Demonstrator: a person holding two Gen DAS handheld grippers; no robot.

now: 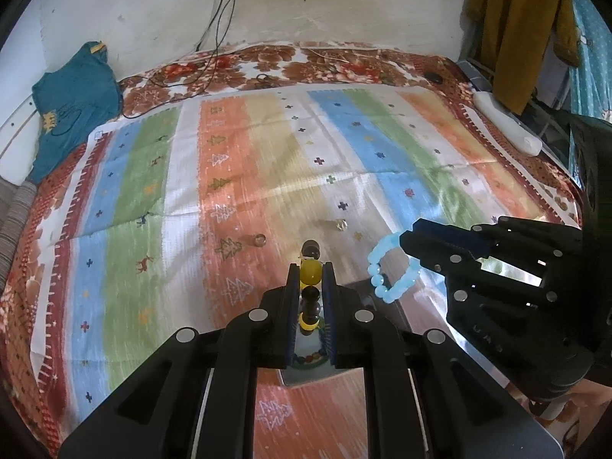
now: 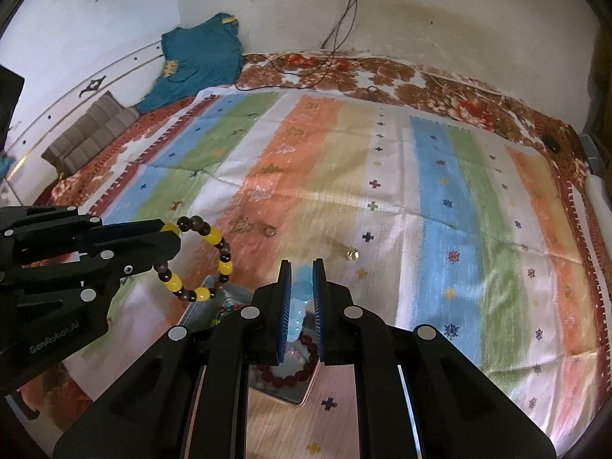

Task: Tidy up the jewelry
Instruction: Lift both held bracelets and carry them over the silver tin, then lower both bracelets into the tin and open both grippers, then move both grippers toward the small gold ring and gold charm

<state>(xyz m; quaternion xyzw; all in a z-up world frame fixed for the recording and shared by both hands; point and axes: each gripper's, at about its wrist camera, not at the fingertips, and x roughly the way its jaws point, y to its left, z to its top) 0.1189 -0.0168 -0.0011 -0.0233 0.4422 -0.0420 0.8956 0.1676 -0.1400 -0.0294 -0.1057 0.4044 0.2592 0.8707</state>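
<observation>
My left gripper [image 1: 310, 271] is shut on a yellow and dark bead bracelet [image 1: 310, 272], which hangs as a ring in the right wrist view [image 2: 214, 237]. My right gripper [image 2: 302, 279] is shut on a light blue bead bracelet [image 2: 298, 294], seen as a loop in the left wrist view [image 1: 386, 271]. Both are held above a shiny metal tray [image 2: 214, 298]. A dark red bead bracelet [image 2: 298, 371] and small coloured beads [image 1: 308, 357] lie in the tray. Two small rings, one [image 1: 260, 240] to the left of the other [image 1: 341, 224], lie on the striped cloth beyond.
The striped cloth [image 1: 267, 160] covers a floral bedspread [image 1: 237, 65]. A teal garment [image 1: 72, 103] lies at the back left. Cables [image 1: 214, 38] hang from a wall socket. A white pillow-like object [image 1: 508, 126] lies at the right edge. A mustard garment [image 1: 516, 30] hangs at right.
</observation>
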